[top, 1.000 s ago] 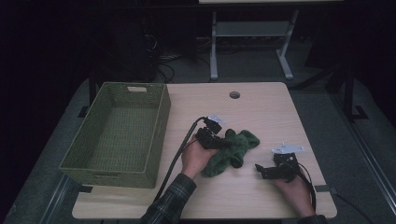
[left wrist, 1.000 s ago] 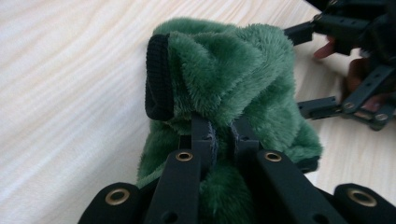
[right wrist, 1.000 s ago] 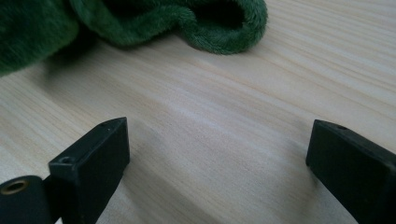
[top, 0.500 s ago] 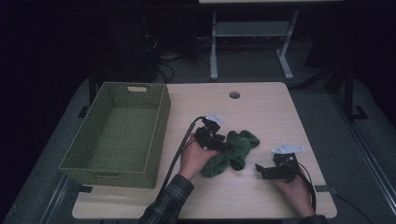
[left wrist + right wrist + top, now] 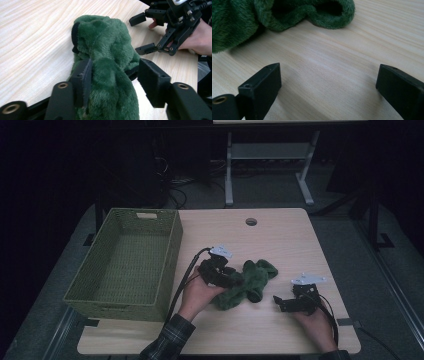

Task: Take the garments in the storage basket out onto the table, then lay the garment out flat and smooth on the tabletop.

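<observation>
A green plush cloth (image 5: 247, 282) lies crumpled on the wooden table (image 5: 280, 240), a little right of centre. My left gripper (image 5: 235, 280) reaches into it from the left. In the left gripper view the cloth (image 5: 105, 62) bulges between the jaws of the left gripper (image 5: 115, 75), which have just been opening. One pad touches the pile and the other stands clear of it. To the right of the cloth my right gripper (image 5: 281, 302) rests low on the table. Its jaws stand wide apart over bare wood in the right gripper view (image 5: 327, 82), and the cloth's edge (image 5: 237, 20) lies ahead of them.
A green woven basket (image 5: 167, 265) stands on the left part of the table, with nothing inside. A round cable hole (image 5: 251, 221) sits near the far edge. Bare tabletop stretches behind the cloth. Beyond the table are a dark floor and a metal stand.
The left gripper's jaws have parted around the green cloth, and the left hand has lifted and shifted slightly. The right hand and its gripper have stayed put.
</observation>
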`<state>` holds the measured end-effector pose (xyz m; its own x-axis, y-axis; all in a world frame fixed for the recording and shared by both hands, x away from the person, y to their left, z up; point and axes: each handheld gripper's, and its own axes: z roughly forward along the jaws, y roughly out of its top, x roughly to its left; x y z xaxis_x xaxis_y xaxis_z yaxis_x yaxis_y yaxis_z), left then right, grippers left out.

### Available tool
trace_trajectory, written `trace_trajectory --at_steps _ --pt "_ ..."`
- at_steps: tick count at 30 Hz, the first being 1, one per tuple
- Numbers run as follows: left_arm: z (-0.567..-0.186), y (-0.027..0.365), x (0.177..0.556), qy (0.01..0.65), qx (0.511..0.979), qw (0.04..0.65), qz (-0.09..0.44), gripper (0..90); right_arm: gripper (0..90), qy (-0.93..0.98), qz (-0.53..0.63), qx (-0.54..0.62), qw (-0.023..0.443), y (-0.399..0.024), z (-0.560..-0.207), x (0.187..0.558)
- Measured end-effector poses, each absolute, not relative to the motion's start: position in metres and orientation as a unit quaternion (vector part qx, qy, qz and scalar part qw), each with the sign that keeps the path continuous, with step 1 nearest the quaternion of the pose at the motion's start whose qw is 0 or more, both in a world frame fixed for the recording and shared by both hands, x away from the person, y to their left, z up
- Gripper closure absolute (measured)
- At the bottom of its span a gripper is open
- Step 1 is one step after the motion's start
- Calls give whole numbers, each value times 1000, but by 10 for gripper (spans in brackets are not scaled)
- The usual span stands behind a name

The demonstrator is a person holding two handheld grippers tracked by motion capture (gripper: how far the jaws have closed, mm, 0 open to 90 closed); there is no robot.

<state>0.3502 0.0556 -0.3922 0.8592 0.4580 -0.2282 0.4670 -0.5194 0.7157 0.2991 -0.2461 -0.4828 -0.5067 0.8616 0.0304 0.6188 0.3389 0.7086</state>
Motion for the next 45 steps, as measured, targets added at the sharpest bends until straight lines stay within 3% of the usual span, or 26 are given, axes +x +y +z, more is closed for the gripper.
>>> trace_trajectory --at_steps 2,3,7,9,20,31,45 --pt "-394 56 348 262 873 411 -1 559 58 799 340 463 179 -246 -483 299" --pt "-394 57 347 256 874 414 2 559 58 798 340 464 180 -246 -483 299" --pt "-393 62 344 243 876 416 11 802 71 800 332 463 188 -246 -479 295" --pt "-391 66 344 244 875 418 15 861 102 798 345 459 185 -246 -475 291" --pt "-394 96 340 274 860 427 54 873 172 809 392 417 134 -225 -465 275" --pt "-400 110 334 287 852 435 56 874 422 822 442 343 105 -195 -445 262" --pt "-405 111 333 289 852 433 52 874 518 847 440 285 93 -150 -442 275"
